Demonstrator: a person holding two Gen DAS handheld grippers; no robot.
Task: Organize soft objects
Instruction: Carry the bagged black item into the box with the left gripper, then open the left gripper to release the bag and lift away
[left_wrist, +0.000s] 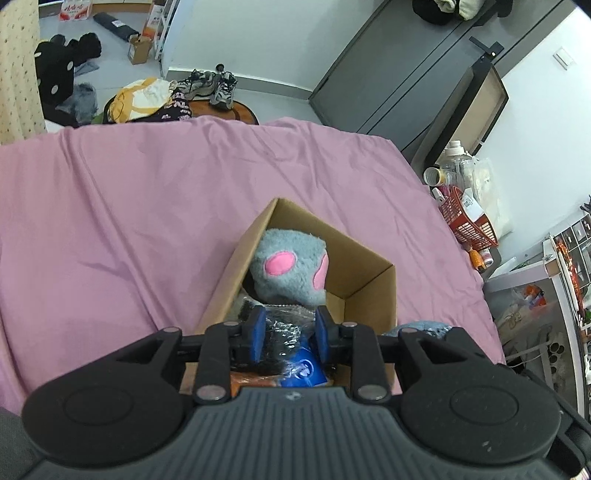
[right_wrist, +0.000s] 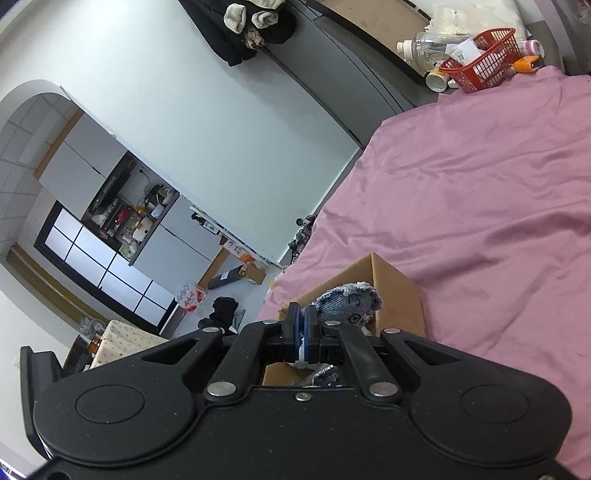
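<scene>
A brown cardboard box (left_wrist: 369, 291) stands open on the pink bedsheet (left_wrist: 129, 206). Inside it lies a grey plush toy with pink patches (left_wrist: 291, 269), and below that a clear plastic-wrapped blue item (left_wrist: 299, 365). My left gripper (left_wrist: 290, 332) is open just above the box, its blue pads either side of the wrapped item. In the right wrist view the box (right_wrist: 395, 295) shows again, with a blue denim-like soft toy (right_wrist: 349, 301) over it. My right gripper (right_wrist: 302, 332) is shut on an edge of that denim toy.
A red basket (left_wrist: 465, 218) with bottles sits off the bed's right side. Shoes (left_wrist: 210, 86), clothes and small boxes lie on the floor beyond the bed. Grey cabinets (left_wrist: 388, 74) stand along the wall. The bedsheet spreads wide around the box.
</scene>
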